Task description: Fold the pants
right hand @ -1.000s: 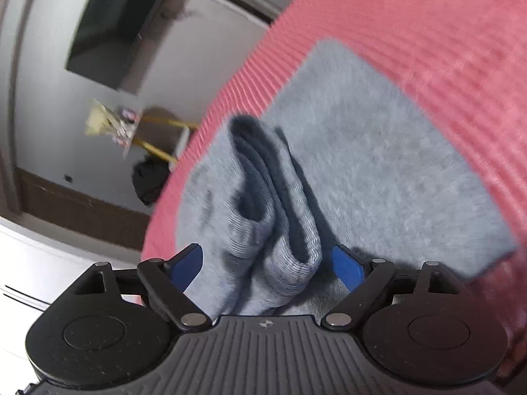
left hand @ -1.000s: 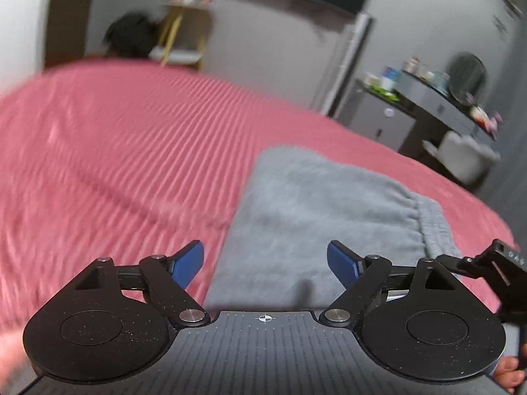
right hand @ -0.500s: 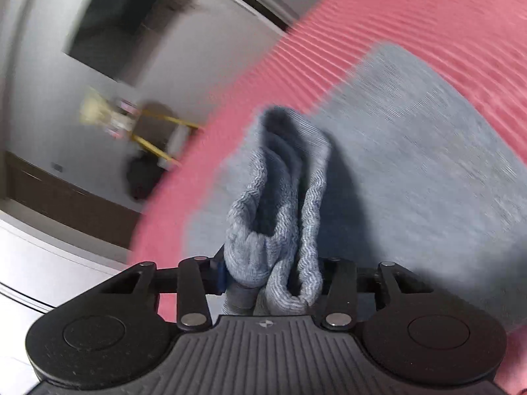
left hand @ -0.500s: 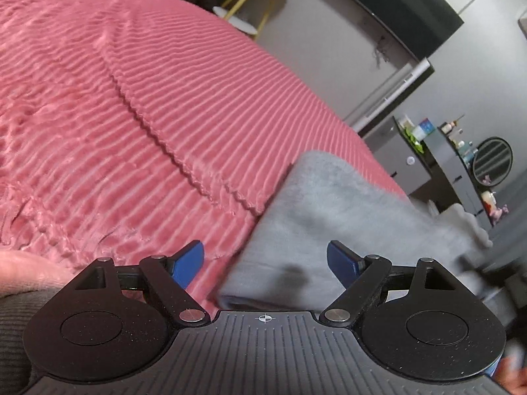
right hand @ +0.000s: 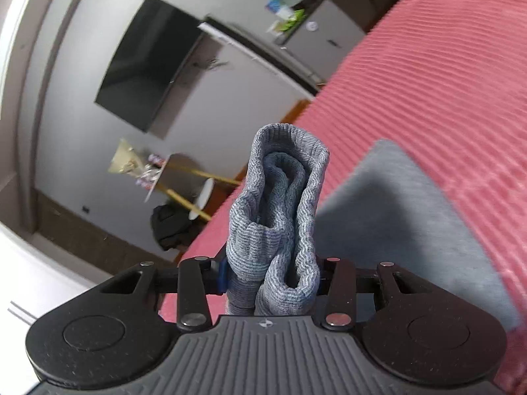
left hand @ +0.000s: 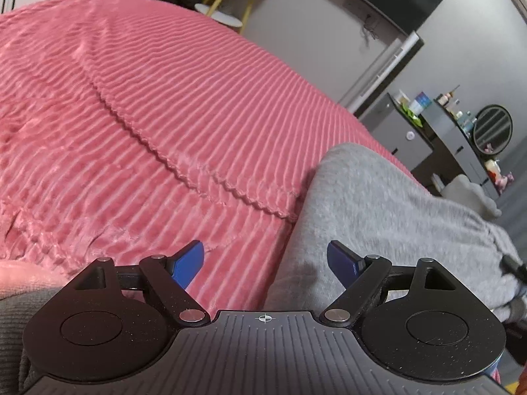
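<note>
Grey ribbed cuffs (right hand: 280, 223) of the soft grey sweatpants (left hand: 378, 217) stand bunched between the right gripper's (right hand: 270, 279) fingers, which are clamped narrow on the cloth. Beyond those fingers the pants' flat part lies on the pink ribbed bedspread (left hand: 148, 105). The left gripper's (left hand: 266, 260) blue-tipped fingers (left hand: 187, 261) gape wide and hold nothing, with the pants' edge lying between and ahead of them.

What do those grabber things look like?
Both look alike. Each tool is black: the left tool and right tool have a ribbed grey-black body with a small white crosshair mark, two round black discs at the sides, jointed black arms with silver pins, and blue pads. A grey knit sleeve shows beside the left one.
</note>
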A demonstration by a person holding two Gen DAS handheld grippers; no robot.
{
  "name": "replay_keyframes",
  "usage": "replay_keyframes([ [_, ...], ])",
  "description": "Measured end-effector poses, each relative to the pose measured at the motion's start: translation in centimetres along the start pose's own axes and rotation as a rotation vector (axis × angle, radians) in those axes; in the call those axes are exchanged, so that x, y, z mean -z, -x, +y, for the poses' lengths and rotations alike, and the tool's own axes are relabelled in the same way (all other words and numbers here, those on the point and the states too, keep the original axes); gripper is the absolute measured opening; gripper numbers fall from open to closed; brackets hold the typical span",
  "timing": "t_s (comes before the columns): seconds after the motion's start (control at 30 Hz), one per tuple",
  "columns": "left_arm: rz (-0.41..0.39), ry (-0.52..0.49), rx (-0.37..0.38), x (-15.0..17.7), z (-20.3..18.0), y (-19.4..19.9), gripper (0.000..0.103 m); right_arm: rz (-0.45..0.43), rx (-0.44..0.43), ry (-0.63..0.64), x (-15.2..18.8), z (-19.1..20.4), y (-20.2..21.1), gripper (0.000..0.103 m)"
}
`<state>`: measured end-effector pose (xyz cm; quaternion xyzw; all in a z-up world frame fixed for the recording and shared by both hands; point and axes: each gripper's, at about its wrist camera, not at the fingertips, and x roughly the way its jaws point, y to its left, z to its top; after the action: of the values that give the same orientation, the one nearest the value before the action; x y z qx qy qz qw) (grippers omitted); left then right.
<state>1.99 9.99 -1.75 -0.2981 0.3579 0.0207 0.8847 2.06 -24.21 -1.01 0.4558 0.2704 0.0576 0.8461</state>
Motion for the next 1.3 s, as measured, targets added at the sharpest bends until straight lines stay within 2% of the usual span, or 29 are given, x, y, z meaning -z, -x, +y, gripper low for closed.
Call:
replay_keyframes([
  [0.27, 0.012, -0.008, -0.018, 0.0, -0.2, -0.2, 0.087, 0.025, 0.059, 0.049, 1.0, -1.8, 0.3, 0.041],
  [0.33, 0.018, -0.012, -0.023, 0.0, -0.2, -0.3, 0.087, 0.039, 0.084, 0.075, 0.8, -1.9, 0.3, 0.046],
  [0.4, 0.026, -0.014, -0.027, -0.1, -0.2, -0.5, 0.087, 0.026, 0.166, 0.12, 0.6, -2.0, 0.6, 0.053],
  [0.47, 0.029, -0.029, -0.034, -0.1, -0.4, -0.7, 0.087, -0.03, 0.26, 0.179, 0.5, -2.0, 1.5, 0.054],
  [0.5, 0.026, -0.043, -0.038, -0.1, -0.7, -0.7, 0.087, -0.051, 0.271, 0.198, 0.4, -2.0, 2.0, 0.054],
  [0.7, 0.043, -0.158, -0.031, 0.9, -3.3, -2.4, 0.09, -0.026, 0.207, 0.257, 1.0, -1.2, 2.3, 0.053],
  [0.83, 0.057, -0.237, -0.063, 1.5, -4.4, -3.0, 0.092, 0.028, 0.167, 0.369, 2.5, 0.8, 0.4, 0.042],
  [0.87, 0.055, -0.242, -0.067, 1.6, -4.4, -3.0, 0.092, 0.046, 0.153, 0.381, 3.0, 0.9, 0.0, 0.042],
  [0.97, 0.069, -0.222, -0.058, 1.5, -4.0, -3.1, 0.093, 0.145, 0.192, 0.348, 3.9, 0.0, -1.7, 0.041],
  [1.03, 0.085, -0.197, -0.045, 1.3, -3.7, -3.2, 0.093, 0.175, 0.192, 0.308, 4.4, -1.4, -1.9, 0.035],
  [1.2, 0.108, -0.15, -0.02, 1.0, -3.0, -3.4, 0.093, 0.158, 0.136, 0.282, 4.2, -2.2, 0.6, 0.035],
  [1.27, 0.113, -0.136, -0.013, 0.9, -2.8, -3.5, 0.093, 0.131, 0.124, 0.23, 3.4, -2.6, 2.0, 0.04],
  [1.3, 0.115, -0.133, -0.01, 0.9, -2.8, -3.5, 0.093, 0.109, 0.125, 0.196, 3.2, -2.9, 2.5, 0.047],
])
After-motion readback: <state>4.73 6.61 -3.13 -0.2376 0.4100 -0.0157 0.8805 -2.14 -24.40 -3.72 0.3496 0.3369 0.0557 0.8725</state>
